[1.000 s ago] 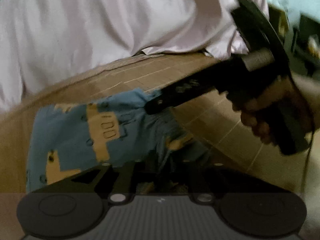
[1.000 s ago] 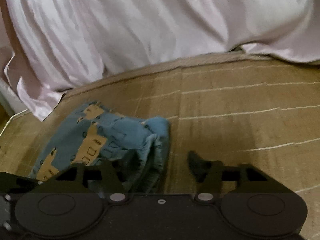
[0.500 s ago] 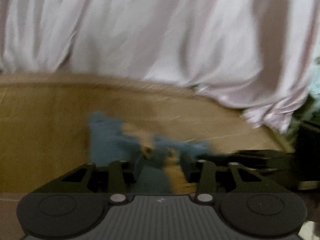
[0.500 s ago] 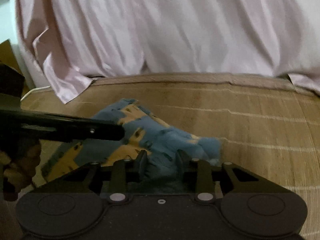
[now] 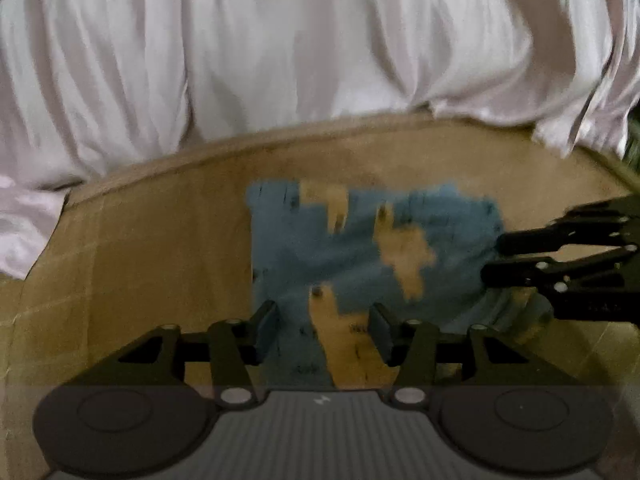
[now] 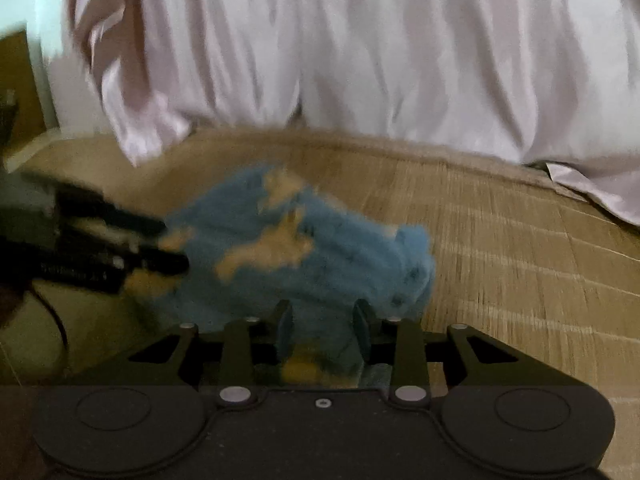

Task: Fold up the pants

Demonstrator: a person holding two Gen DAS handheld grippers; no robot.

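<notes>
Pants (image 5: 352, 256): blue, tan print, folded on the mat (image 5: 160, 280).
Your left gripper (image 5: 324, 330): fingers apart, straddling the near edge.
Your right gripper (image 6: 323, 326): fingers apart around bunched fabric.

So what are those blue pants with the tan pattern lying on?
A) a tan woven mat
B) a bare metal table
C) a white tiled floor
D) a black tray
A: the pants lie on a tan woven mat that shows around them in both views, with pale pink cloth bunched along its far edge.
</notes>
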